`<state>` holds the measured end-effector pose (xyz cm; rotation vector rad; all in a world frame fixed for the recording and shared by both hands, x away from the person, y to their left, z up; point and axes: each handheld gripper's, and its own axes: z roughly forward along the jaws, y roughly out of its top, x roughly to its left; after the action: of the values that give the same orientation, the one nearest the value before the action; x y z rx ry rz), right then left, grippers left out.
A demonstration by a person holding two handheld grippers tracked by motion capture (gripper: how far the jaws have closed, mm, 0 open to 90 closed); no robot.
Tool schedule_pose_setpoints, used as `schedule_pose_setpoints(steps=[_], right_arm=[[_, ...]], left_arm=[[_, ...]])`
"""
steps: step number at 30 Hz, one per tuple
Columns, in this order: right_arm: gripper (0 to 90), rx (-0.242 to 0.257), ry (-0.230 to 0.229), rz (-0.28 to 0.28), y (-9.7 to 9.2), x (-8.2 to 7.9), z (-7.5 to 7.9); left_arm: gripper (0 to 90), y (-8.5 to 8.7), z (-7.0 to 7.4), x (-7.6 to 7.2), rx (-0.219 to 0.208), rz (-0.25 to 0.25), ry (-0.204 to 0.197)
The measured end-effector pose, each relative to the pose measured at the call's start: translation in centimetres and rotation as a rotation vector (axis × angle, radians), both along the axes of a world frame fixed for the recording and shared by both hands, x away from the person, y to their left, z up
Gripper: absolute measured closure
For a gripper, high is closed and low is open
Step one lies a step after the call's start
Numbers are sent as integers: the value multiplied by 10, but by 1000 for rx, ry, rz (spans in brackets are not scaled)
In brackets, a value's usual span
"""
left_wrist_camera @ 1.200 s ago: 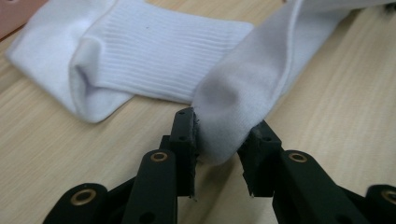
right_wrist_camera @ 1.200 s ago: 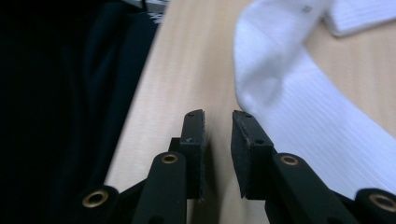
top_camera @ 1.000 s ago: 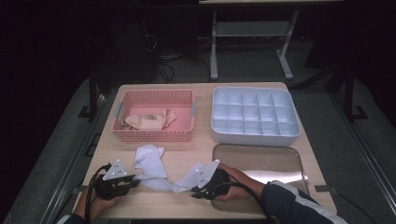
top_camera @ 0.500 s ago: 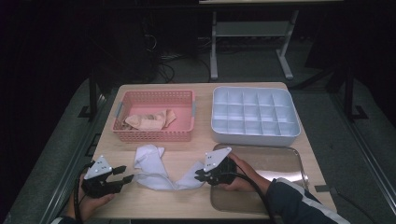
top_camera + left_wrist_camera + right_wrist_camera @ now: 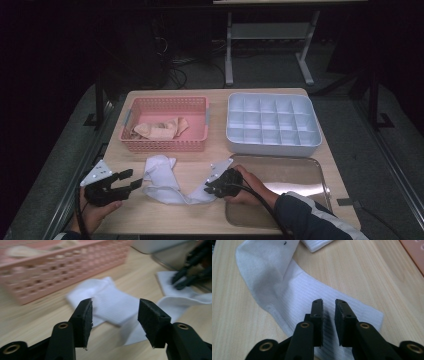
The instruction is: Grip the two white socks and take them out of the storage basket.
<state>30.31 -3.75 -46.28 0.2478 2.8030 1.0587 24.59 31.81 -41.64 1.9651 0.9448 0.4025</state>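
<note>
A white sock (image 5: 167, 180) lies flat on the wooden tabletop (image 5: 165, 215), stretched in a bent line from just in front of the pink basket (image 5: 167, 145) across to the near left corner of the metal tray (image 5: 300, 175). Its folded end sits near the basket and its long ribbed leg runs toward the right tongs (image 5: 212, 189). The left tongs (image 5: 131, 181) hover just left of the sock, held in a hand (image 5: 95, 212) at the near left edge of the tabletop. Their jaws have just been opening and now stand apart with nothing between them; in the left gripper view the left tongs (image 5: 115, 315) frame the folded part of the sock (image 5: 110, 302), which lies beyond the pads and is not touched. The right tongs (image 5: 329, 315) sit low over the cuff end of the sock (image 5: 287, 295). Their jaws have just eased a little wider, leaving a narrow gap, and the ribbed cloth shows flat beneath and beyond that gap rather than pinched in it. The basket holds a few beige cloth pieces (image 5: 160, 129). Behind the tray stands a white divided box (image 5: 272, 145) with many small compartments.
</note>
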Motion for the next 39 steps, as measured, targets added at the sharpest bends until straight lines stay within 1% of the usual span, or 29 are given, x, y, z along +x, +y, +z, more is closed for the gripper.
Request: schedule_pose_setpoints(steps=[1,2,4,5,6,7,8,9,10,11,12,14,15,16,17,19,21,23,24,25,26,28,30,31,33,34,36,37,39], right_arm=[[746,1,1,8,-1,0,0],[732,1,-1,17,-1,-1,0],[719,-5,-32,32,-1,-4,-1],[715,-8,-23,25,-1,-6,0],[715,-5,-32,26,-1,-7,-1],[715,-1,-45,34,-2,-7,-1],[714,-1,-39,29,-2,-8,-1],[703,1,-33,23,-3,-8,-1],[665,2,-35,18,-3,-8,-1],[603,0,-37,6,-4,-8,-1],[586,0,-35,-2,-5,-8,-1],[588,0,-44,5,-9,-8,1],[585,-2,-30,-5,-12,-9,2],[587,-5,-22,-5,-14,-9,2],[582,-8,-11,-15,-16,-11,2],[559,-3,-25,-11,-23,-11,3],[542,19,-15,-53,-30,-13,8],[537,34,28,-89,-38,-18,11],[529,26,11,-78,-43,-21,10],[526,19,17,-81,-46,-26,9],[524,31,12,-70,-49,-29,7],[518,27,13,-73,-52,-34,8],[515,12,4,-79,-56,-35,7],[505,6,-1,-78,-58,-35,5],[506,18,10,-79,-62,-35,4],[505,15,10,-79,-63,-36,4],[498,14,29,-90,-64,-40,5],[494,5,8,-71,-65,-38,5],[495,-1,12,-80,-63,-41,7]], left_arm=[[435,-8,0,2,33,-20,-1],[438,-16,-1,4,45,-36,-1],[440,-28,-2,9,50,-43,5],[441,-33,-3,12,35,-55,17],[441,-36,-4,14,23,-65,26],[439,-41,-5,17,20,-73,36],[438,-45,-6,19,28,-84,40],[441,-49,-6,21,31,-102,50],[446,-53,-7,22,33,-123,51],[457,-56,-7,22,44,-145,51],[492,-60,-7,22,59,-171,56],[528,-65,-9,19,83,-239,71],[552,-66,-10,17,95,-259,80],[578,-66,-11,16,109,-282,100],[583,-66,-12,14,118,-296,105],[594,-66,-16,10,124,-298,128],[598,-65,-20,8,138,-308,148],[618,-64,-26,7,167,-312,165],[619,-64,-29,7,176,-312,175],[621,-64,-32,7,183,-310,185],[626,-64,-34,7,169,-305,196],[641,-62,-34,8,179,-312,195],[685,-59,-36,8,177,-304,195],[689,-57,-37,8,160,-296,201],[703,-51,-36,6,168,-272,202],[700,-48,-36,5,163,-266,201],[678,-43,-37,4,146,-252,195],[668,-42,-37,2,146,-261,196],[653,-43,-36,0,172,-270,179]])
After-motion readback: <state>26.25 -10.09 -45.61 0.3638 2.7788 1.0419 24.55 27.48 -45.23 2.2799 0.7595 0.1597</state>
